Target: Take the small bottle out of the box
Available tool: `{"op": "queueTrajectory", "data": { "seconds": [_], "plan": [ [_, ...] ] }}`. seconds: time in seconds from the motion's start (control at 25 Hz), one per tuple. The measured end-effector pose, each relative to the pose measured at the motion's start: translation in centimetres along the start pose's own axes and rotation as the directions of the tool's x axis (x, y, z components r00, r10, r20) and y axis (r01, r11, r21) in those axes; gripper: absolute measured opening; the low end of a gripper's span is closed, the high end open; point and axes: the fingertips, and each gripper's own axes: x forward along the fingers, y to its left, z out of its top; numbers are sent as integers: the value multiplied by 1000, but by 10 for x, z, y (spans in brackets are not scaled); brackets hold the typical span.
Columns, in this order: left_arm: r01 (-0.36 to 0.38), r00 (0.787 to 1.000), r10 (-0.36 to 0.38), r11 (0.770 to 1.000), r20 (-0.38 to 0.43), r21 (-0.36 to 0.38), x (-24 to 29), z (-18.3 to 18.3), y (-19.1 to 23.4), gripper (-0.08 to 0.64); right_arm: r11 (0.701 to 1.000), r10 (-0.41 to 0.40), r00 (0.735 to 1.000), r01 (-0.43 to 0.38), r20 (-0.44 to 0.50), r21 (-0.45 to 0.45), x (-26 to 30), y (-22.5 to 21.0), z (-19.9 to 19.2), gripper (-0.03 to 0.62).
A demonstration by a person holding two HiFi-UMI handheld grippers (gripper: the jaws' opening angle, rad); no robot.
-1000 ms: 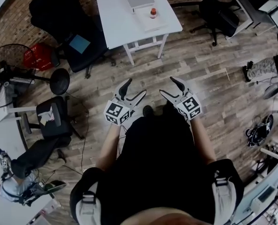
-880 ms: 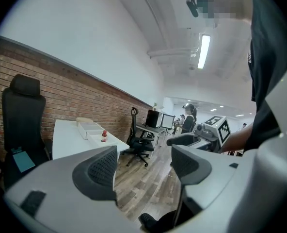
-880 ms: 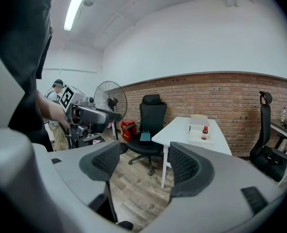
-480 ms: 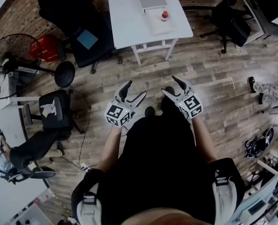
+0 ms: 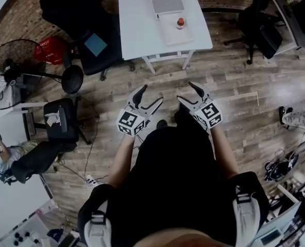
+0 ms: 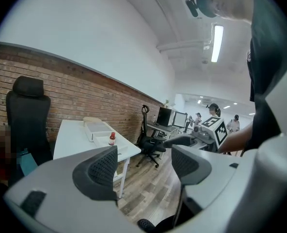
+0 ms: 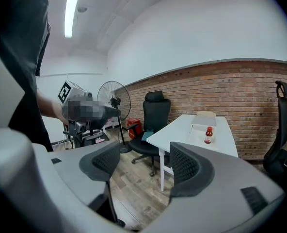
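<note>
Left claw point(image 5: 150, 96) and right claw point(image 5: 186, 92) both spread wide and empty, side by side above the wooden floor point(image 5: 235, 86), white table point(image 5: 137, 19) well apart at 12 o'clock, small bottle point(image 5: 180, 22) upright on low white box point(image 5: 174, 34) there, black chair point(image 5: 72, 12) at 10 o'clock.

Small bottle point(image 5: 180, 22): red, pale band at the neck, upright, standing in the box. Box point(image 5: 172, 35): shallow, white, rectangular, open, lying flat by the desk's point(image 5: 137, 24) front right corner.
</note>
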Motion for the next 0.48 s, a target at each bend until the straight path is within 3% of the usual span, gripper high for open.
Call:
{"op": "queueTrajectory", "data": {
  "seconds": [0.24,0.48],
  "plan": [
    [-44,999,44,998,-11,35,55,23,-1,353,999,52,999,-52,-10,-10,-1,-60,7,314],
    [-113,994,113,994,0,0,92,34,3,353,992,121,992,-122,-21,-30,1,-102,9,313]
  ]
}}
